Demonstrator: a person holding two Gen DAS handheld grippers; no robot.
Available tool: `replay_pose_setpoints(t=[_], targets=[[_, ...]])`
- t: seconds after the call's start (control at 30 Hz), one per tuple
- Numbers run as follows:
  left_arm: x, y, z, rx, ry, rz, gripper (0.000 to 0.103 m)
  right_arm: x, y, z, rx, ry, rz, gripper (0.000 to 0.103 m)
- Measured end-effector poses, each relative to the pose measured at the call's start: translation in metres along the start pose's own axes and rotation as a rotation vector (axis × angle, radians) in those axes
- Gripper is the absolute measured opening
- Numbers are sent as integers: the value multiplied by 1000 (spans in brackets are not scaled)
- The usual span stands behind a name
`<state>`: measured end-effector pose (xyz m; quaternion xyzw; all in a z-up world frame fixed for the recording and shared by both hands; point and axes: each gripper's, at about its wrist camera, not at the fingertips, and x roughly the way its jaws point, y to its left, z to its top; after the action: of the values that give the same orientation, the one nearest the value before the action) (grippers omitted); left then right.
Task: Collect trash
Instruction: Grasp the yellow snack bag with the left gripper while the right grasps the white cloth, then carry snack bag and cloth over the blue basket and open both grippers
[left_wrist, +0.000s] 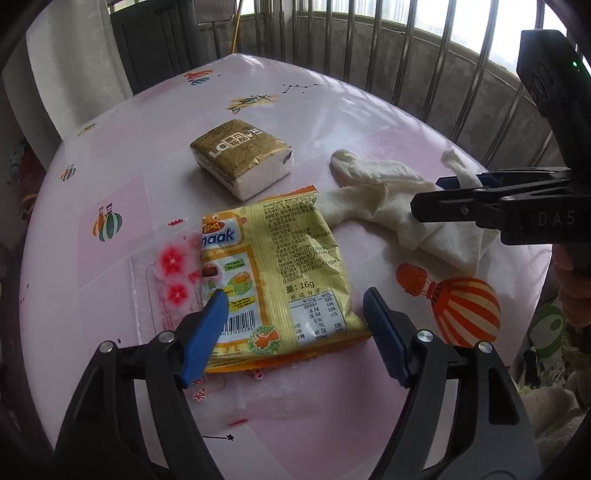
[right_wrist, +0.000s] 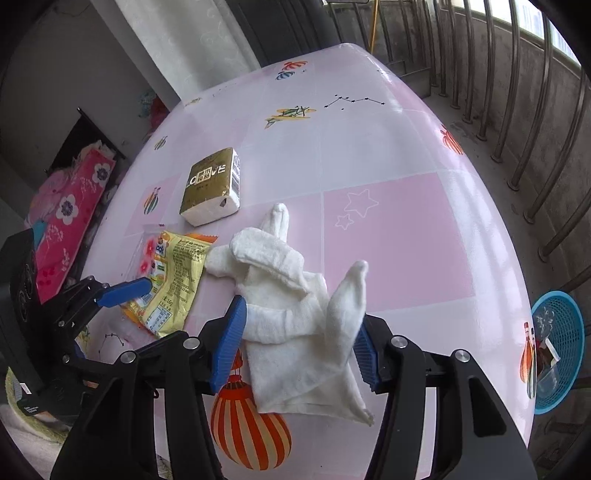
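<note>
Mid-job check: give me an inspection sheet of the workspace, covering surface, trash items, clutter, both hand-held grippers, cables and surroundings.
Surface: pink tablecloth printed with balloons, stars and planes.
Job's things: yellow snack wrapper lying flat; crumpled white cloth beside it, touching its corner.
Clutter: gold tissue pack behind the wrapper; clear flowered packet partly under the wrapper.
Grippers: left hand-held gripper open, jaws straddling the wrapper; right hand-held gripper open, cloth between its jaws, pads not pressing.
Cables: yellow cord hanging by the railing.
Surroundings: blue basket on the floor past the table edge, holding some items; metal railing behind.
</note>
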<state>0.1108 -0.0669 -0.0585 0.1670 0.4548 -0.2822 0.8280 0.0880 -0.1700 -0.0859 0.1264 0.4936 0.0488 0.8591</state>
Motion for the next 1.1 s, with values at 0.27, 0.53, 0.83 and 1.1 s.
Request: replay_pose_setpoints(t=[0.27, 0.53, 0.83, 1.1], targets=[[-1, 5, 4, -21, -26, -17, 59, 3, 12, -6, -100, -21, -83, 49], [-3, 14, 6, -50, -52, -79, 41, 0, 1, -5, -45, -38, -67, 25], [-21, 30, 13, -85, -128, -126, 32, -16, -14, -6, 69, -72, 39, 12], [-66, 43, 22, -125, -256, -146, 31, -55, -23, -5, 133, -172, 116, 11]])
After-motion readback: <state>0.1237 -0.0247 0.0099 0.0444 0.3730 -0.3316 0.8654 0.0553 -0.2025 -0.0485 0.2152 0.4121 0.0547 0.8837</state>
